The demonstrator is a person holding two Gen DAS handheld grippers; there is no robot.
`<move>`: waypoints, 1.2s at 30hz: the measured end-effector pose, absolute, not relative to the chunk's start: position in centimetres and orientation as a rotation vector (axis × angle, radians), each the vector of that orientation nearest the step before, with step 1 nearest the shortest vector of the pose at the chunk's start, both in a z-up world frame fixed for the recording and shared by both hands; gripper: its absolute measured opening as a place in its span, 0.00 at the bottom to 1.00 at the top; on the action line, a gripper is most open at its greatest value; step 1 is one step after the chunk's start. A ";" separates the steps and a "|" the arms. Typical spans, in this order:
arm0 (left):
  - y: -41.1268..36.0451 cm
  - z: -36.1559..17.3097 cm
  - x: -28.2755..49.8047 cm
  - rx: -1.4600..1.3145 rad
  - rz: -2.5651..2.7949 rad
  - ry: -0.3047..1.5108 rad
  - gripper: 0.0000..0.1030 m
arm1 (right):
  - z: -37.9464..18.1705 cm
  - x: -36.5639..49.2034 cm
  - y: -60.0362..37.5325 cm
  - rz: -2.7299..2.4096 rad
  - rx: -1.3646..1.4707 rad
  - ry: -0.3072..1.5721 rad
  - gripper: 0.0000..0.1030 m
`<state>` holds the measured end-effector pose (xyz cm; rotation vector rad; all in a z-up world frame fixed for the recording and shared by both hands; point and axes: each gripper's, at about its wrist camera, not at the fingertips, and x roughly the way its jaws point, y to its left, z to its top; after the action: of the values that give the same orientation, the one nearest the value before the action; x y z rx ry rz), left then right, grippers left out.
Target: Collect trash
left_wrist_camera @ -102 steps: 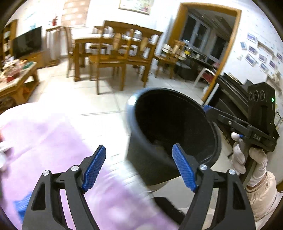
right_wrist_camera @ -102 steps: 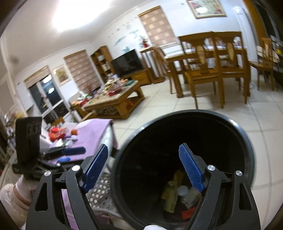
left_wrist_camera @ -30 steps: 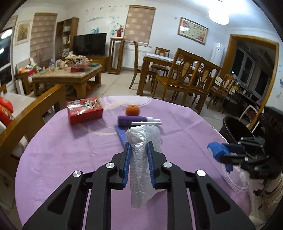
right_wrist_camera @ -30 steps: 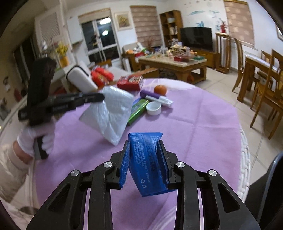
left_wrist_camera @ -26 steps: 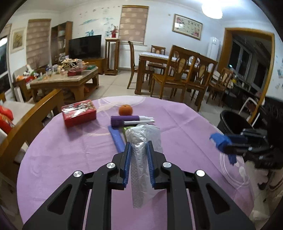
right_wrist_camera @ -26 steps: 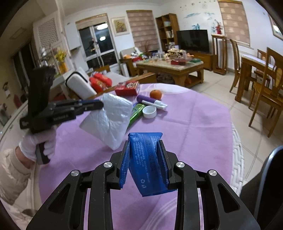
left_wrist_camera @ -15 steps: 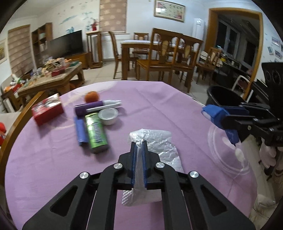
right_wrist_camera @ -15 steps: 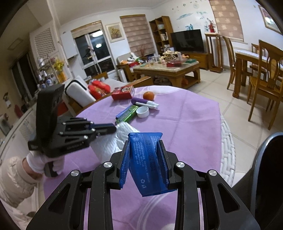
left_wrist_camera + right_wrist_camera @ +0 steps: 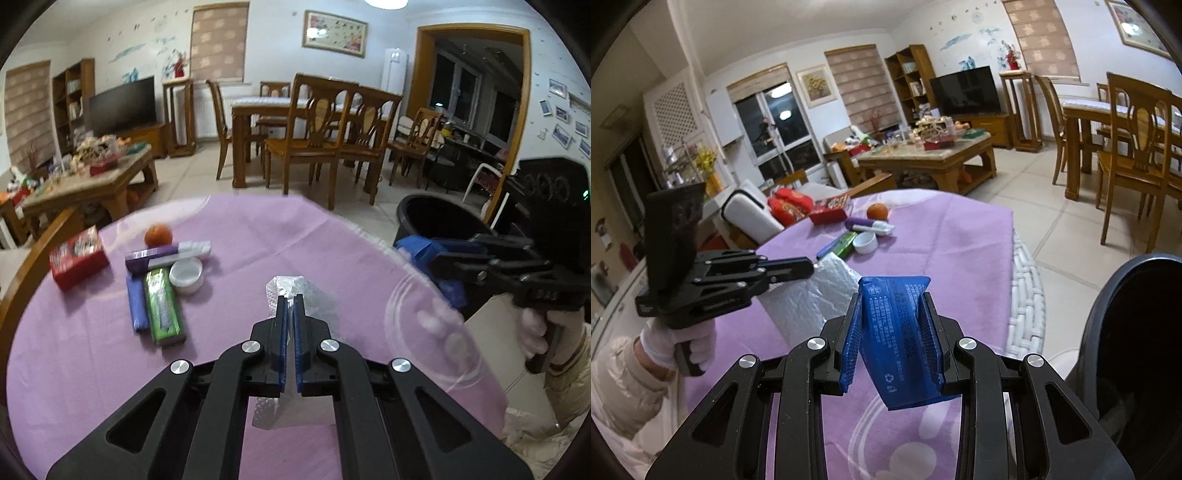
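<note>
Blue wrapper [image 9: 903,332] clamped in right gripper [image 9: 892,332], held over the table's [image 9: 258,236] edge, beside the black bin [image 9: 1137,350]. White bubble-wrap bag [image 9: 295,295] pinched flat in left gripper [image 9: 290,314] above the purple cloth. Best: carry both over the rim before releasing, 1 at a time. Table edge sits close to bin; floor beyond looks open.
</note>
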<state>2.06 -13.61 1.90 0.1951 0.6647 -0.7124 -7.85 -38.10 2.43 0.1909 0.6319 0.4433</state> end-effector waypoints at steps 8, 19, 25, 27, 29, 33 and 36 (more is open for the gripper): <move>-17.6 4.8 1.5 0.203 -0.773 0.605 0.00 | 4.4 -10.1 -42.3 0.386 0.244 0.550 0.30; -20.9 2.0 5.2 0.188 -0.685 0.711 0.09 | 3.7 -13.5 -48.1 0.311 0.282 0.545 0.30; -20.6 -1.3 8.1 0.277 -0.590 0.772 0.82 | 2.5 -14.1 -48.7 0.317 0.291 0.563 0.30; -21.4 -1.6 8.7 0.335 -0.588 0.779 0.87 | 2.3 -14.0 -48.4 0.321 0.292 0.571 0.30; -22.3 -2.1 9.1 0.399 -0.610 0.776 0.89 | 2.0 -13.8 -48.2 0.323 0.291 0.580 0.30; -24.5 -3.1 10.0 0.507 -0.650 0.797 0.89 | 1.8 -13.3 -47.3 0.326 0.286 0.593 0.30; -24.8 -4.4 10.5 0.514 -0.676 0.829 0.84 | 1.7 -13.0 -47.0 0.328 0.282 0.601 0.30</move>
<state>10.55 -24.82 -4.38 0.5138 0.8294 -0.6759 -12.97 -47.04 1.67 0.2815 0.6009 0.3280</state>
